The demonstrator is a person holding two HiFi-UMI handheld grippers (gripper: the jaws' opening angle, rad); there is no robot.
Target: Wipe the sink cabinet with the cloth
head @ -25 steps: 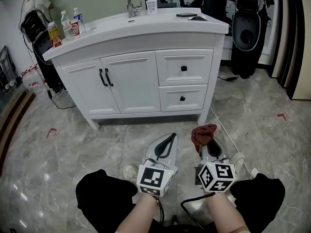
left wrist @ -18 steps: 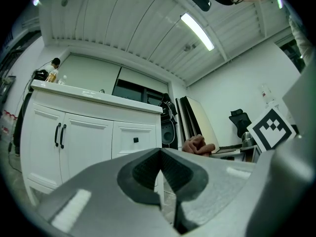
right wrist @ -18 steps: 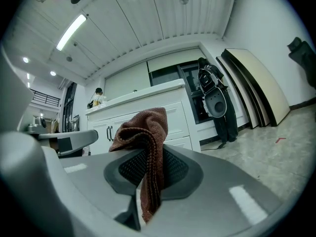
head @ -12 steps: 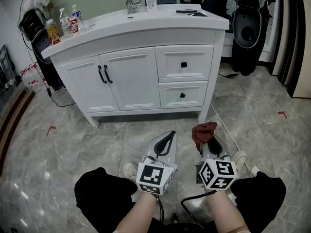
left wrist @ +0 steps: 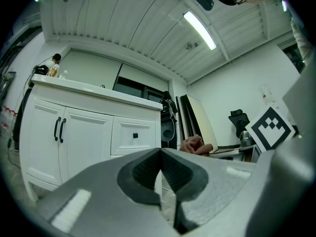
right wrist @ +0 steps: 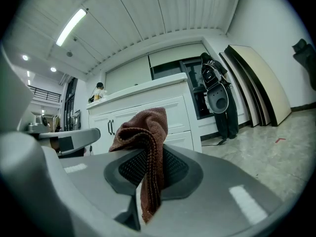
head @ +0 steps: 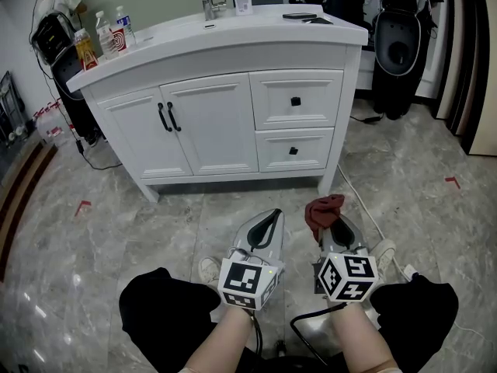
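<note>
Some cloth (right wrist: 144, 125) hidden, pinched in right gripper (right wrist: 149, 154)

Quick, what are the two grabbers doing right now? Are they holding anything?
Left gripper: shut, nothing between its jaws.
Right gripper: shut on the cloth.

Bottles (head: 103, 36), paper cup (head: 243, 4), marble floor (head: 101, 235)

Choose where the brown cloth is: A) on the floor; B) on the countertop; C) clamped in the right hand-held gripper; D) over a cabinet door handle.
C: the right hand-held gripper has its jaws shut on the brown cloth, short of the white sink cabinet.
</note>
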